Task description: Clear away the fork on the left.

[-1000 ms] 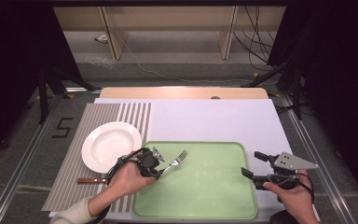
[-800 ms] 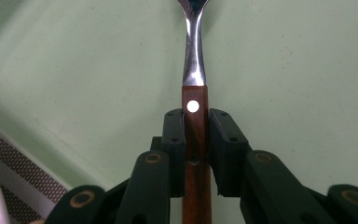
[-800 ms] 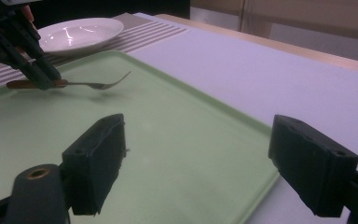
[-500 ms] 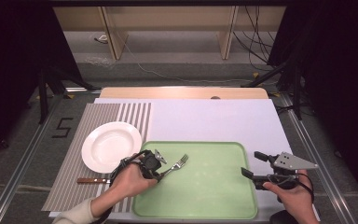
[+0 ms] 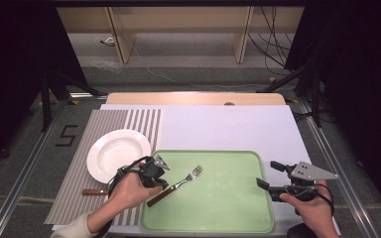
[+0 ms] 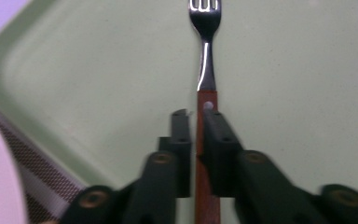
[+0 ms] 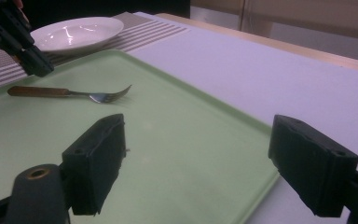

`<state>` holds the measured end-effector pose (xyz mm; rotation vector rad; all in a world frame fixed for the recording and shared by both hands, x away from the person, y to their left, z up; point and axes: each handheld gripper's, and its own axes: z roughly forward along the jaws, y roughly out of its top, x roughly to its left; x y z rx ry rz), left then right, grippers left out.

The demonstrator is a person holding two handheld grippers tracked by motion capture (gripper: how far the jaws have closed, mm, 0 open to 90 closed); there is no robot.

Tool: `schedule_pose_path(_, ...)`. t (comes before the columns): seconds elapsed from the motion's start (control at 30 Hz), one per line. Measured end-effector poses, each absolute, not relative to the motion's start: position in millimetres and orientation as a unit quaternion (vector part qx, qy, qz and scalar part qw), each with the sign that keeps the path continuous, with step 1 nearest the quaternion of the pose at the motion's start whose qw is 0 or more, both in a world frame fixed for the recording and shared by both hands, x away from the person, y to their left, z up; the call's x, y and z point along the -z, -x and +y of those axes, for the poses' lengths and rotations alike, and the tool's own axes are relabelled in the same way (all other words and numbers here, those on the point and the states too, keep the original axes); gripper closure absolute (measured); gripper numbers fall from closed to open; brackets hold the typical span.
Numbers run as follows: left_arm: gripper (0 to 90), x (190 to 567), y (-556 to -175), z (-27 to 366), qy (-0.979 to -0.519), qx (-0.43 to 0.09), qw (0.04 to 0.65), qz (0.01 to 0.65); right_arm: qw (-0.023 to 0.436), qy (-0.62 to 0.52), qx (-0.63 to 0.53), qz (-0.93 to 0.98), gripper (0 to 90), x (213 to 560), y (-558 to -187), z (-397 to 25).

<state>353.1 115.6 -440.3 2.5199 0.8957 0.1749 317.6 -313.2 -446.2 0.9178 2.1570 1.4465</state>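
Find the fork [image 5: 178,182] lying flat on the tray [image 5: 203,152], left of its middle, tines toward 2 o'clock. Note the left gripper [image 6: 193,116] astride the wooden handle, jaws nearly together with the handle in the slit; cannot tell whether pinching or merely alongside. Leave the right gripper [image 5: 266,173] wide open and idle at the tray's 3 o'clock edge. Squeeze squarely across the handle, keep the jaws level, then lift straight up before swinging toward the plate [image 5: 116,153] at 10 o'clock. Avoid dragging the tines.

The left gripper [image 5: 159,174] hovers over the green tray's [image 5: 228,213] left edge, jaws nearly closed. The right gripper [image 5: 269,174] hangs at the tray's right edge, jaws spread wide.
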Motion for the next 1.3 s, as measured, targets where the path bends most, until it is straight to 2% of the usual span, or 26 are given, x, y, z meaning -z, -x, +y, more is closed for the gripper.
schedule_pose_path(0.17, 89.7, 449, -354, 119, -0.923, -0.061, 0.197, 0.324, 0.193, -0.327, -0.515, 0.768, 19.8, 446, -318, -313)
schedule_pose_path(0.5, 89.7, 459, -350, 122, -0.930, -0.047, 0.172, 0.321, 0.193, -0.327, -0.514, 0.769, 19.9, 447, -318, -313)
schedule_pose_path(0.97, 89.6, 461, -333, 124, -0.933, -0.034, 0.170, 0.314, 0.193, -0.328, -0.512, 0.770, 20.0, 447, -318, -313)
schedule_pose_path(1.3, 89.5, 461, -315, 112, -0.942, 0.002, 0.176, 0.284, 0.193, -0.327, -0.513, 0.770, 20.0, 447, -318, -313)
